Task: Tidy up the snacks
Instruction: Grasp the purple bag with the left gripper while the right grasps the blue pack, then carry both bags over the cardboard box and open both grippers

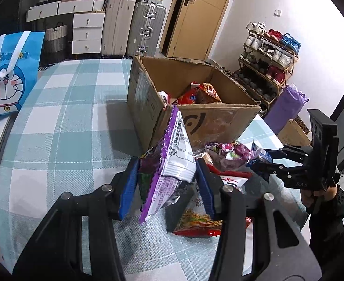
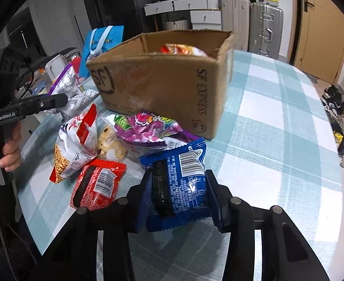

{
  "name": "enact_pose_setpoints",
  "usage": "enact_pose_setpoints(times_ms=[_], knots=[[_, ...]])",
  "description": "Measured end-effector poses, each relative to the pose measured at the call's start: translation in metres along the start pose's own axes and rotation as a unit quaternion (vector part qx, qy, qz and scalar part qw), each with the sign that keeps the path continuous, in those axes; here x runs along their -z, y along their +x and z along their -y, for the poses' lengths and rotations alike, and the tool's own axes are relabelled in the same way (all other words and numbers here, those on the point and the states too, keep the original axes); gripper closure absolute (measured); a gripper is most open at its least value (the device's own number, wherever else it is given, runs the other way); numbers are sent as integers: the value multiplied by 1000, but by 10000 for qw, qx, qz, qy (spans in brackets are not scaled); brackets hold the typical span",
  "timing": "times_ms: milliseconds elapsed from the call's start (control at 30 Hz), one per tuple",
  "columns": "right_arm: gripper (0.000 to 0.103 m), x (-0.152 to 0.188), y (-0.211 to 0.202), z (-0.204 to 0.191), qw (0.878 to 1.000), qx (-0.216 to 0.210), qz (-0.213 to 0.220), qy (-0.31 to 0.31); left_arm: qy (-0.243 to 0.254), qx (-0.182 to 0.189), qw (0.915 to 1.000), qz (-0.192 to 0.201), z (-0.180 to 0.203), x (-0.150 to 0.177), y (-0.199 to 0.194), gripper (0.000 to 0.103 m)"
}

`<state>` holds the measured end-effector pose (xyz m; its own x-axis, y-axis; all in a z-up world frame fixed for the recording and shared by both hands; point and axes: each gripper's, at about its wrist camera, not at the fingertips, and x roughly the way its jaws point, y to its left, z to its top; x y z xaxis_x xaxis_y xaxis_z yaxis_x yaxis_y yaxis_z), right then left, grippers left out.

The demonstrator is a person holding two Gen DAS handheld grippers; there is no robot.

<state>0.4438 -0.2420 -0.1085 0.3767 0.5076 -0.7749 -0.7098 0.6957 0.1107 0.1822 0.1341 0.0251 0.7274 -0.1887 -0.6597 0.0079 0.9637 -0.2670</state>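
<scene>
The left tongs (image 1: 167, 182) are clamped on a purple-and-white snack packet (image 1: 172, 161), gripped low on its crinkled body so most of it stands up above the pads, clear of the desk (image 1: 62, 107). That thin film could slide out of the hold on the way up and over the near wall of the cardboard box (image 1: 195, 121), and the packet's tall free end could catch on the box's rim.

The right tongs (image 2: 179, 199) are closed on a blue snack packet (image 2: 176, 180), which lies at the near edge of the snack pile on the desk, in front of the box. The purple bag (image 2: 148, 128) just behind appears to overlap its top edge, so lifting it may drag that bag or the red packet (image 2: 97, 185) beside it.

Both tools point steeply downward over the pile. The left one sits on the box's left, held in a bare hand (image 2: 3, 149). The box already holds a few red and orange bags.
</scene>
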Motion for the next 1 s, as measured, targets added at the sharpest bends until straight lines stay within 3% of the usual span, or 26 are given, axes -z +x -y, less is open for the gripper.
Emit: enact_pose_setpoints(times_ms=[1000], knots=[[59,-16,-80,2,9911,-76,1284,354,20,-4,9971,767,24,-18,-60,58]])
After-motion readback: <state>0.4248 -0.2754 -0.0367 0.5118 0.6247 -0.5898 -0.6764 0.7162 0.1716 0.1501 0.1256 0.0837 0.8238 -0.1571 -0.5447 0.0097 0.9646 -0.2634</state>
